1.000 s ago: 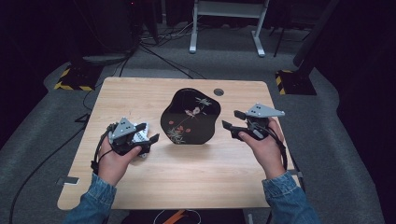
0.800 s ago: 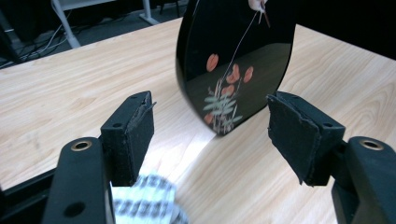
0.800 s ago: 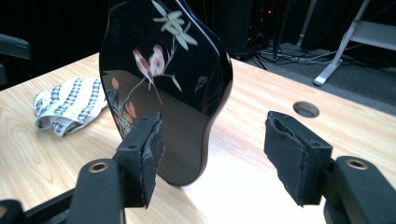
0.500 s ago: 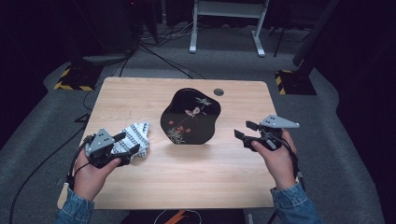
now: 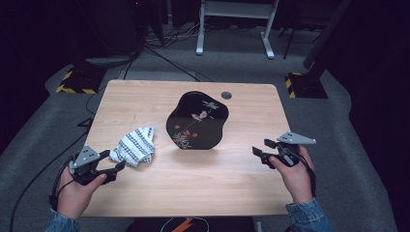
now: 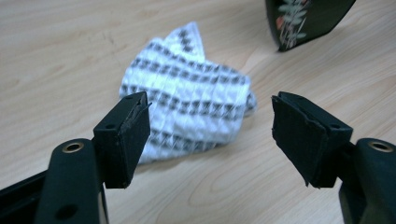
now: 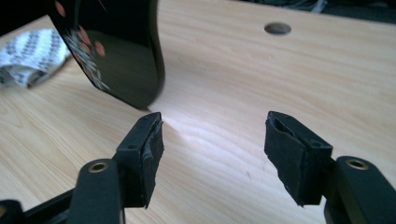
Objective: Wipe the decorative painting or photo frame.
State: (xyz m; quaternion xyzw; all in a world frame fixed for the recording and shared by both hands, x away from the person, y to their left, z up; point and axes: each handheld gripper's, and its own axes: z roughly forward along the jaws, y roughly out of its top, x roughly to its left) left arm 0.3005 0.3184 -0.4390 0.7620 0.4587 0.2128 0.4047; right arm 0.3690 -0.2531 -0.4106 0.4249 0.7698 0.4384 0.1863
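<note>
Cloth [image 5: 134, 147] | just beyond left hand-held gripper [image 5: 110, 162] | jaws apart, just opened

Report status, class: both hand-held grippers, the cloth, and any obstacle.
Left hand-held gripper open, jaws just widened, nothing between. Right hand-held gripper open, empty. Patterned cloth crumpled on table, beside black lacquer tray. Nothing in the way.

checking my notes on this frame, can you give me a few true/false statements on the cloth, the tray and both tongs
1. The left tongs are open with nothing gripped. True; their jaws have just been opening.
2. The patterned cloth lies on the black tray. False: it lies on the wooden table, left of the tray.
3. The right tongs grip the tray's edge. False: they are open, short of the tray.
4. The tray bears a floral design. True.
5. The cloth is crumpled, not spread flat. True.
</note>
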